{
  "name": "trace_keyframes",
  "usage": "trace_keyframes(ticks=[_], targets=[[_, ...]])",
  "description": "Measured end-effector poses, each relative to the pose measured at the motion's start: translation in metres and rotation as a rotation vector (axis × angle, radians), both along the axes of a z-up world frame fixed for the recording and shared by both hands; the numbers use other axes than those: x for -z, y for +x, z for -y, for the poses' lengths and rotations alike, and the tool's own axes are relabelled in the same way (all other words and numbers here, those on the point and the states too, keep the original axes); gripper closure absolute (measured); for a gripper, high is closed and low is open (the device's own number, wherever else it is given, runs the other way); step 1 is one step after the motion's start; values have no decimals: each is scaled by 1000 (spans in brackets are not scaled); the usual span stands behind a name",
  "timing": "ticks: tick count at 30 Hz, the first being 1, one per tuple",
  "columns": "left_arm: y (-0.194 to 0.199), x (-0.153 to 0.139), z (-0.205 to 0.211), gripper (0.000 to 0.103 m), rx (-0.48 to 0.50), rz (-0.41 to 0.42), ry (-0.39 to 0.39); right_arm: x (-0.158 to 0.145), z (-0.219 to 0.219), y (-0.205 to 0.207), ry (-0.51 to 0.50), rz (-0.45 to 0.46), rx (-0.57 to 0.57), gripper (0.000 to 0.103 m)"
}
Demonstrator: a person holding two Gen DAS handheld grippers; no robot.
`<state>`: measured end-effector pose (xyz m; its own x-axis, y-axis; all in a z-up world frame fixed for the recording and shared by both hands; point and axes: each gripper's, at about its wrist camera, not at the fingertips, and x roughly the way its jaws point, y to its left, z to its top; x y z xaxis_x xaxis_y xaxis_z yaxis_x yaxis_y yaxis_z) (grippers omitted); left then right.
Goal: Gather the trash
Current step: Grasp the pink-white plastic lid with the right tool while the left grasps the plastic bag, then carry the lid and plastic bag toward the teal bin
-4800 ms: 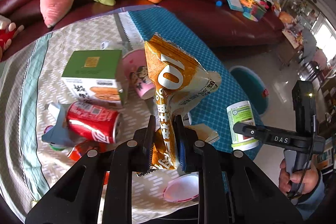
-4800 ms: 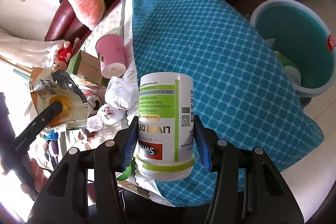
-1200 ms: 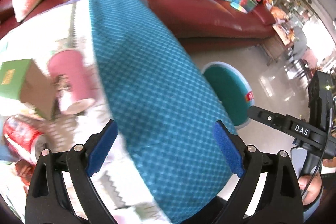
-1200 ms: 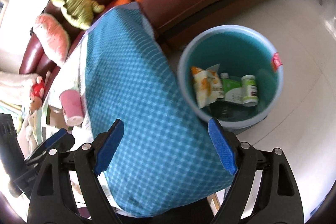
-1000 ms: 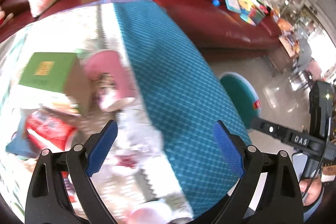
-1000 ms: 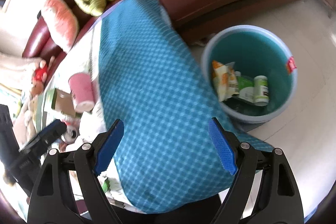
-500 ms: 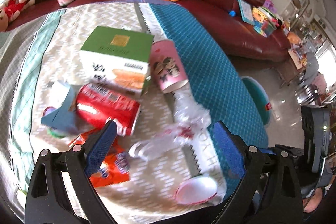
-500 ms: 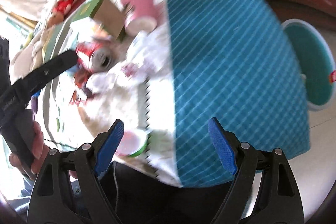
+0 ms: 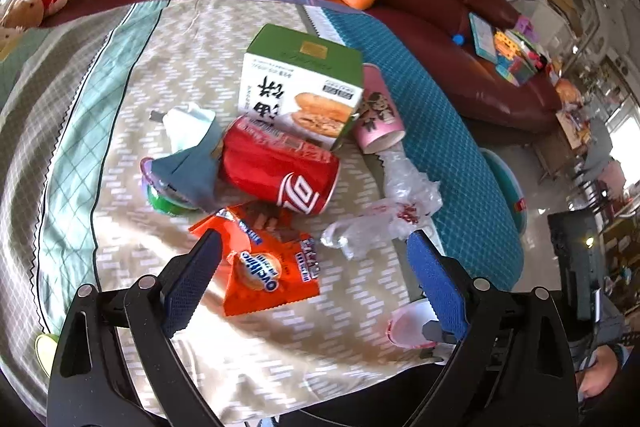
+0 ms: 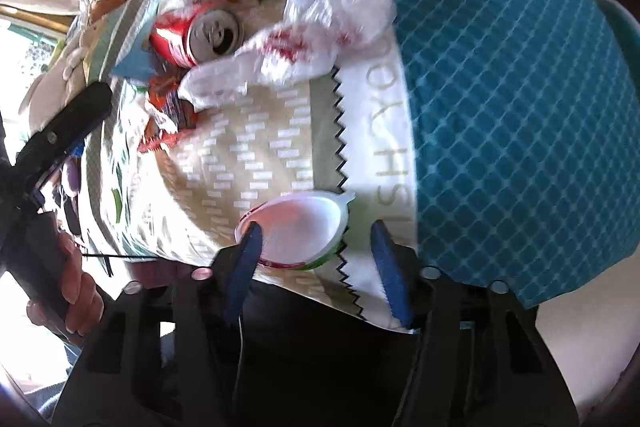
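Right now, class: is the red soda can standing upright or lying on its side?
Lying on its side. The red soda can rests lengthwise against the green-topped box; the right wrist view shows its opened top facing sideways.

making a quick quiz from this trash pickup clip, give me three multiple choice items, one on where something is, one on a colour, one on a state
1. Where does the soda can lie?
A. against the green and white box
B. in the bin
C. on the sofa

2. What colour is the paper cup?
A. blue
B. pink
C. black

3. How is the left hand-held gripper?
A. shut on the can
B. shut on the cup
C. open, holding nothing

Answers: 1 A, the can lies on its side against the box. 2 B, its wall is pink. 3 C, both pads stand wide apart above the orange snack wrapper.
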<state>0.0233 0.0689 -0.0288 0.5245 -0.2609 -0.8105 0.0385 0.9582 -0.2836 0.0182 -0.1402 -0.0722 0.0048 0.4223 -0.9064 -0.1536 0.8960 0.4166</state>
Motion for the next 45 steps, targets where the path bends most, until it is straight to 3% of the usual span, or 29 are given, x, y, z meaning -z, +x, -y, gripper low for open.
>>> trace_keyframes(ticks=[1, 2, 9, 15, 26, 29, 33, 36, 45], targets=[[0, 1, -1, 9, 0, -2, -2, 3, -3, -1, -9, 0, -8, 89], [0, 2, -1, 9, 1, -5, -4, 5, -5, 0, -21, 4, -11, 98], [7, 6, 13, 9, 38, -9, 12, -11, 9, 14, -73, 136, 65, 98], [16, 8, 56, 9, 154, -2, 79, -26, 50, 28, -52, 190, 186, 98], [41, 40, 136, 10, 359, -5, 370, -46, 133, 40, -7, 252, 333, 98], [46, 49, 143, 18, 388, -9, 421, -45, 149, 43, 2, 250, 355, 98], [59, 67, 144, 44, 393, -72, 438, -37, 154, 48, 26, 237, 378, 98], [63, 71, 146, 54, 379, -69, 438, -29, 159, 50, 42, 224, 391, 98], [71, 43, 162, 58, 321, -45, 326, -22, 181, 55, 53, 227, 432, 98]])
